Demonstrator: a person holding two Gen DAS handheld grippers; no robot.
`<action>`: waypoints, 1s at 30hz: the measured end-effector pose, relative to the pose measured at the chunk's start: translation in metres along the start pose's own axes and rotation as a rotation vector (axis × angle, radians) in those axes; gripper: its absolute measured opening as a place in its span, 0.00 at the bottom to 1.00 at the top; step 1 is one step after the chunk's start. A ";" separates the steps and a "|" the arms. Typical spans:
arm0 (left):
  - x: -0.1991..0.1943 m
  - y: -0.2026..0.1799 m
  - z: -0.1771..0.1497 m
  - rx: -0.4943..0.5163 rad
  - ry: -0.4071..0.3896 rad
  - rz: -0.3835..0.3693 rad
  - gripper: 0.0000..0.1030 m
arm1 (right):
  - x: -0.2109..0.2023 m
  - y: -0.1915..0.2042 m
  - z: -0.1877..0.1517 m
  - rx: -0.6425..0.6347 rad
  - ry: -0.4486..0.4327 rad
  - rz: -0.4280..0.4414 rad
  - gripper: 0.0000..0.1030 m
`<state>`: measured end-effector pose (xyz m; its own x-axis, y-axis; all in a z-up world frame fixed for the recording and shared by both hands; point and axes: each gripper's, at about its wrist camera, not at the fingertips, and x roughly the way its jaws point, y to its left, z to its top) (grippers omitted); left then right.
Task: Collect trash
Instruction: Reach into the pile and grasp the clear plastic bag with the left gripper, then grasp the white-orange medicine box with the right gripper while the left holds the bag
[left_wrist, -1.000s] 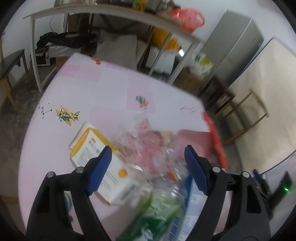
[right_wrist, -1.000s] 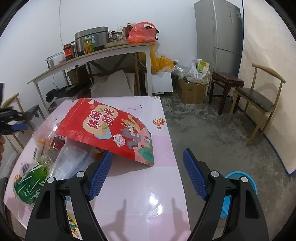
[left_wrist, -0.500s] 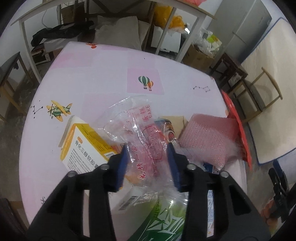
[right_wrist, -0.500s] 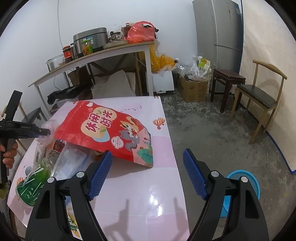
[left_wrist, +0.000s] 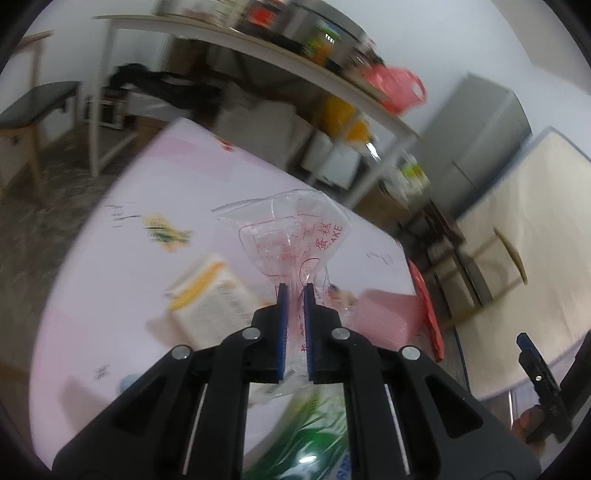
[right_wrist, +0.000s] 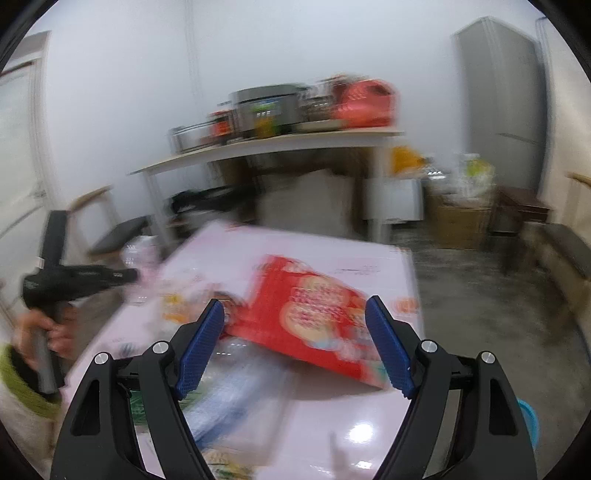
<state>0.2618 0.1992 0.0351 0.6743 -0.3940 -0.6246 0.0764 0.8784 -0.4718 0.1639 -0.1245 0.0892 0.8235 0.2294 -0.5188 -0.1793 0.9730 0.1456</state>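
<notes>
the left gripper (left_wrist: 294, 291) is pinched narrow on a clear plastic wrapper (left_wrist: 295, 236) with red print — the crumpled neck sits between the blue pads and the wider end fans out beyond the tips, above the pink table (left_wrist: 110, 280). under it lie a white and yellow box (left_wrist: 210, 295) and a green packet (left_wrist: 314, 435). the right gripper (right_wrist: 295, 343) stands wide and holds nothing — a red snack bag (right_wrist: 314, 317) lies on the table just past its tips, between the pads in view.

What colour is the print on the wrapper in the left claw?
Red print on clear plastic wrapper; left wrist view.
</notes>
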 end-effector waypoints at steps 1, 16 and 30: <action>-0.006 0.008 -0.002 -0.020 -0.012 0.011 0.06 | 0.011 0.011 0.006 -0.014 0.042 0.057 0.74; -0.035 0.111 -0.054 -0.252 0.018 0.222 0.06 | 0.210 0.208 0.006 -0.531 0.571 0.229 0.82; -0.043 0.130 -0.061 -0.285 0.014 0.218 0.06 | 0.261 0.243 -0.046 -0.843 0.643 0.034 0.71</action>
<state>0.1976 0.3137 -0.0372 0.6415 -0.2109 -0.7376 -0.2776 0.8325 -0.4795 0.3112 0.1729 -0.0495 0.4160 -0.0118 -0.9093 -0.7149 0.6137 -0.3350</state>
